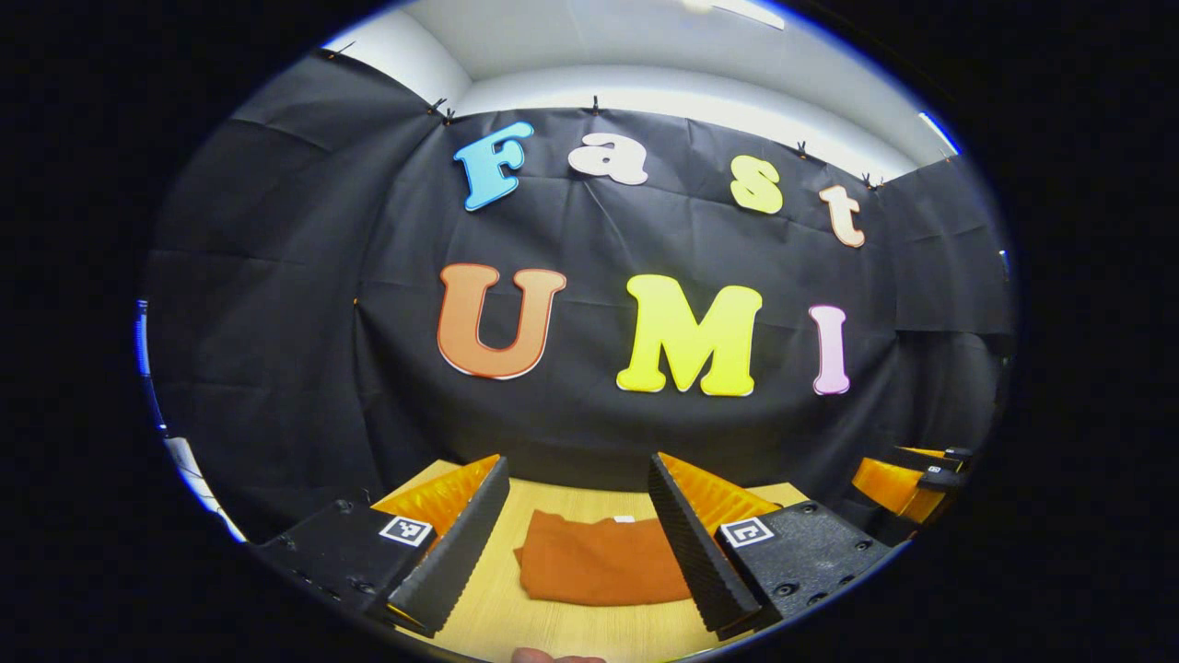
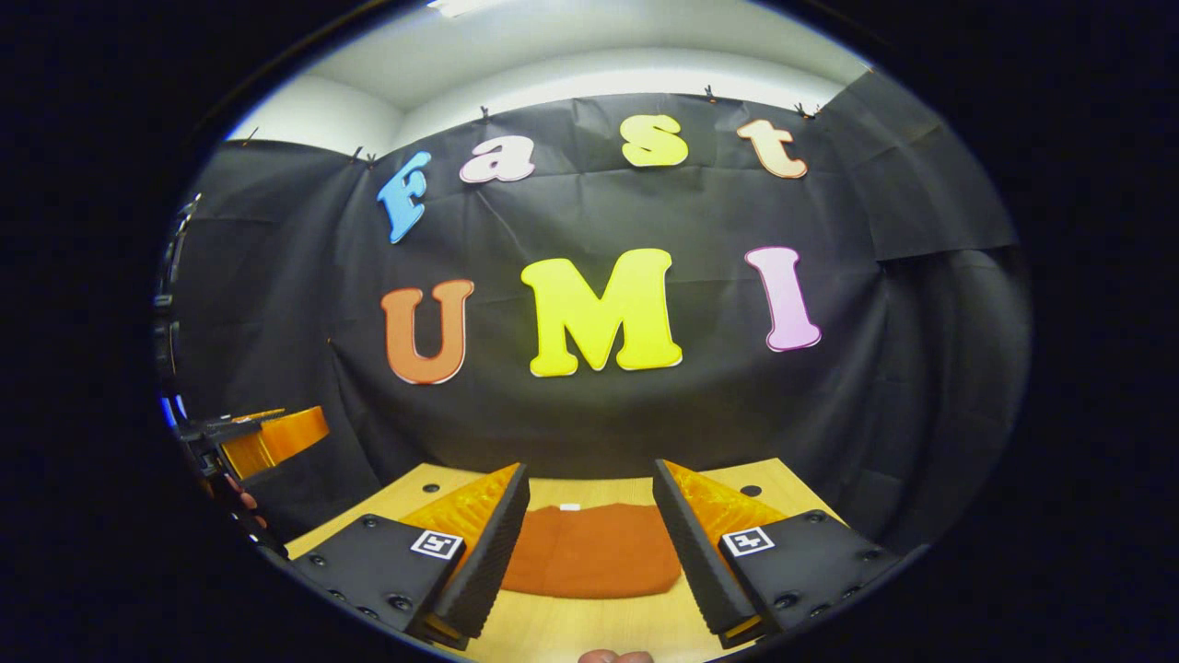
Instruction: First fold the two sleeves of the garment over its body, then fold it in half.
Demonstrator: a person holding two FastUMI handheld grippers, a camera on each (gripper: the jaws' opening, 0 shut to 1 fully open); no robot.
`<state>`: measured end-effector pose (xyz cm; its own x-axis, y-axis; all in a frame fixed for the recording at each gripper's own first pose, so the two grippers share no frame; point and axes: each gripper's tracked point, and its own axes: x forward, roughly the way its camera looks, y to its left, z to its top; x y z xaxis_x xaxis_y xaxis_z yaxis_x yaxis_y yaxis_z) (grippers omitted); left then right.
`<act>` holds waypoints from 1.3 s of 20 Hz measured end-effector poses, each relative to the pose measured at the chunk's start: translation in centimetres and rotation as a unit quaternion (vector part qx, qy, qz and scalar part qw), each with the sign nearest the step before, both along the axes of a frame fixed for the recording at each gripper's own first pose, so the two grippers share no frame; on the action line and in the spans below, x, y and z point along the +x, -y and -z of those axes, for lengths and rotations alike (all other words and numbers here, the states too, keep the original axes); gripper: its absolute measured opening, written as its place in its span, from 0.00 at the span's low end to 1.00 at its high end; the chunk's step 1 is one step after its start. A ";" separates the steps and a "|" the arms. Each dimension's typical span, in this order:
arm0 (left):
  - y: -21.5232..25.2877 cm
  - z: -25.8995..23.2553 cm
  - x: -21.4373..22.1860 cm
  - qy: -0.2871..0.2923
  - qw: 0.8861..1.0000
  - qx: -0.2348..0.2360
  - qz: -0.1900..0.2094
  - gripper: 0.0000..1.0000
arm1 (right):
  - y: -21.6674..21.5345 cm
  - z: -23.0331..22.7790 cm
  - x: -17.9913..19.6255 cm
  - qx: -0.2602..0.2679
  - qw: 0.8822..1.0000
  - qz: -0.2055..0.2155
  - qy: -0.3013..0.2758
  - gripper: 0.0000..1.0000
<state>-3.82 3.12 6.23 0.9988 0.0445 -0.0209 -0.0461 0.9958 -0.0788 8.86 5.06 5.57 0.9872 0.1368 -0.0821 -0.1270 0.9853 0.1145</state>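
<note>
Both grippers are held above the tabletop, fingers spread wide, nothing gripped.

Left gripper (image 1: pixel 578 543): open, seen from its own camera. The garment (image 1: pixel 599 560) is seen between the two fingers, lying flat on the wooden tabletop (image 1: pixel 516 617). It is a rust-orange piece, already folded into a compact, roughly rectangular bundle. A small light tag is seen at its far edge, toward the booth wall. The right-hand finger overlaps the garment's right side in this view; contact cannot be told, but the finger appears raised above it. A fingertip of a hand (image 1: pixel 553 656) is seen at the bottom edge.

Right gripper (image 2: pixel 589 543): open as well. The same garment (image 2: pixel 594 552) is framed between its fingers, with a rounded near edge and the light tag at the far edge. It is placed near the middle of the tabletop (image 2: pixel 589 626), well short of the far edge. A small dark hole is seen in the tabletop near the far right corner. Part of a hand (image 2: pixel 615 657) is seen at the bottom edge.

The other gripper is seen at the left of the right gripper view (image 2: pixel 249 437), held off past the left edge of the tabletop, and the right gripper is seen at the right of the left gripper view (image 1: pixel 912 479). Their state cannot be told from those far views.
</note>
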 end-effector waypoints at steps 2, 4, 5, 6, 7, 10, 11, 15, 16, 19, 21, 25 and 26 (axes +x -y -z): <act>1.7 0.5 -2.8 -0.001 1.000 0.011 0.001 0.98 | 0.3 0.2 -2.7 -0.013 1.000 0.000 0.016 0.86; 3.3 0.8 -5.1 0.000 1.000 0.020 0.010 0.98 | 0.6 1.4 -4.6 -0.026 1.000 -0.002 0.010 0.87; 4.1 0.9 -6.2 0.000 1.000 0.021 0.013 0.97 | 0.9 1.7 -5.3 -0.028 1.000 0.000 0.003 0.87; 4.6 0.8 -6.7 0.002 1.000 0.023 0.016 0.97 | 1.2 1.4 -6.0 -0.023 1.000 0.004 0.005 0.85; 5.2 0.7 -7.3 0.007 0.999 0.026 0.022 0.97 | 1.6 1.1 -6.4 -0.018 1.000 0.011 0.008 0.87; 6.2 0.5 -8.0 0.013 0.999 0.042 0.029 0.98 | 2.3 1.4 -7.1 -0.014 1.000 0.022 0.008 0.87; 6.4 0.3 -8.2 0.015 0.998 0.045 0.032 0.98 | 2.3 1.3 -7.2 -0.017 0.999 0.025 0.009 0.87; 6.2 0.4 -8.5 0.006 0.999 0.035 0.035 0.98 | 1.5 1.7 -7.2 -0.003 1.000 0.020 0.001 0.87; 5.9 0.6 -8.6 0.003 0.999 0.031 0.032 0.98 | 1.1 1.7 -7.0 -0.003 1.000 0.017 -0.003 0.87; 4.8 1.2 -8.8 0.000 0.999 0.031 0.023 0.98 | 0.0 2.0 -6.6 0.001 1.000 0.008 -0.010 0.87; 4.0 1.2 -8.5 -0.002 0.999 0.031 0.016 0.98 | -0.6 2.1 -6.2 0.011 1.000 0.004 -0.013 0.87; 3.4 1.2 -7.9 -0.001 1.000 0.025 0.012 0.98 | -0.4 1.9 -5.8 0.009 1.000 0.011 -0.008 0.87; 3.5 1.0 -7.6 0.000 1.000 0.025 0.014 0.98 | -0.3 1.9 -5.6 0.009 1.000 0.013 -0.006 0.87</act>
<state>-11.46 -0.40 5.19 0.9997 0.0169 -0.0203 -0.0175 0.9994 -0.0294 3.30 5.36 3.68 0.9893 0.1132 -0.0916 -0.1006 0.9860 0.1329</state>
